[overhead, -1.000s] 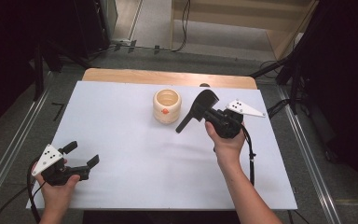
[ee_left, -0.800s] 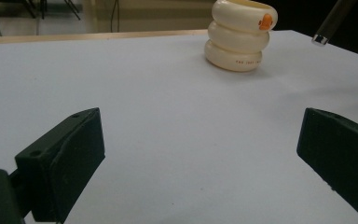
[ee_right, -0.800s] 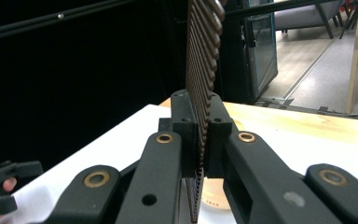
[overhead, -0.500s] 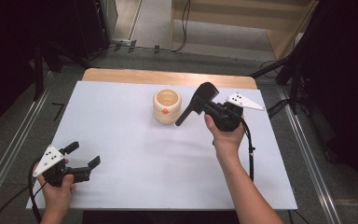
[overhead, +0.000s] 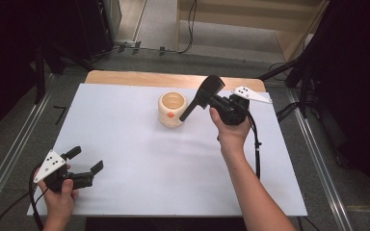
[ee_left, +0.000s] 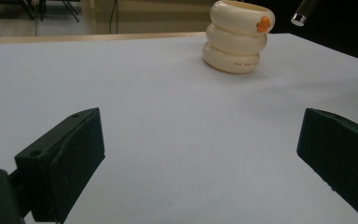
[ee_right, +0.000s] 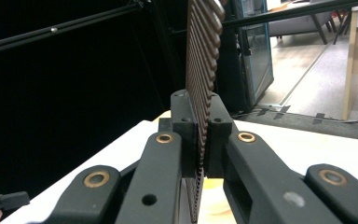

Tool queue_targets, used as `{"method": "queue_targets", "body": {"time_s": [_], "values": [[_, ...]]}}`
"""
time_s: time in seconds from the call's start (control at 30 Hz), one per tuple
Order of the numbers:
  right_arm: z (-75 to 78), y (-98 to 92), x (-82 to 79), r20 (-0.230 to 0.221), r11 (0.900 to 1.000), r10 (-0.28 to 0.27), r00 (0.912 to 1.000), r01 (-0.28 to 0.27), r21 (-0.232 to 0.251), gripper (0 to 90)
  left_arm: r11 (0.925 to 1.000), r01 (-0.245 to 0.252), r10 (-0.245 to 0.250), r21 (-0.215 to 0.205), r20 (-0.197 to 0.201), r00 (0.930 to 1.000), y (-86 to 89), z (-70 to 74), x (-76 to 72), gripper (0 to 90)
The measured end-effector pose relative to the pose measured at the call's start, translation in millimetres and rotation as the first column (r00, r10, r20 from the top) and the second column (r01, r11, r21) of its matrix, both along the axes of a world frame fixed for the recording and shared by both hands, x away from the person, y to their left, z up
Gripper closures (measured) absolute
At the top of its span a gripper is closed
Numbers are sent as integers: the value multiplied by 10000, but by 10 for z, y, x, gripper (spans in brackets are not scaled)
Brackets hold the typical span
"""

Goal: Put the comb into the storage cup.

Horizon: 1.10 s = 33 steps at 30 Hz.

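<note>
A cream cup [overhead: 172, 109] shaped like stacked rings, with a small orange beak, stands at the middle back of the white table [overhead: 139, 159]; it is upright in the left gripper view [ee_left: 238, 37]. My right gripper [overhead: 217, 100] is shut on a dark brown comb [overhead: 203, 96], held in the air just right of the cup. The comb's handle slopes down towards the cup's right side, and its tip [ee_left: 303, 11] hangs apart from the cup, level with its rim. The comb's teeth [ee_right: 203, 70] rise edge-on between the closed right gripper [ee_right: 198, 121] jaws. My left gripper [overhead: 86, 160] rests open at the near left, nothing between its jaws [ee_left: 200, 149].
A wooden strip [overhead: 125, 77] borders the table's far edge. Metal rails [overhead: 9, 159] run along both sides, and dark stands and cables sit on the floor beyond. The right gripper's cable [overhead: 256, 144] trails along the forearm.
My right hand has lifted the comb and carried it a little towards the far side, so the handle tip is now beside the cup. The left hand has stayed put.
</note>
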State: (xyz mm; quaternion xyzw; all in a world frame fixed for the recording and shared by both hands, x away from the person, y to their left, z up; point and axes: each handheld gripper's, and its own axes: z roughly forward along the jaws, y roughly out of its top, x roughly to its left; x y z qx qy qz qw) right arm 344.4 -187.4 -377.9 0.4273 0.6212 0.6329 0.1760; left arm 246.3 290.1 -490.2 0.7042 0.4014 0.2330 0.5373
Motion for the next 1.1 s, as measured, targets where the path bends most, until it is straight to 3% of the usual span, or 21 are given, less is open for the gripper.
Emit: {"method": "queue_targets", "body": {"time_s": [0.23,0.53,1.1], "values": [[64,14,52,53,9999,-35,10000,34,95,845,9992,-201,199,-348,-51,9998,43,-2,-9,6],[117,60,148,258,9999,-122,9996,124,-71,845,9999,-75,74,106,42,10000,-14,-6,-16,6],[158,227,360,583,9979,-224,9981,259,-593,845,9998,-27,27,177,22,10000,-13,-9,-11,6]]}}
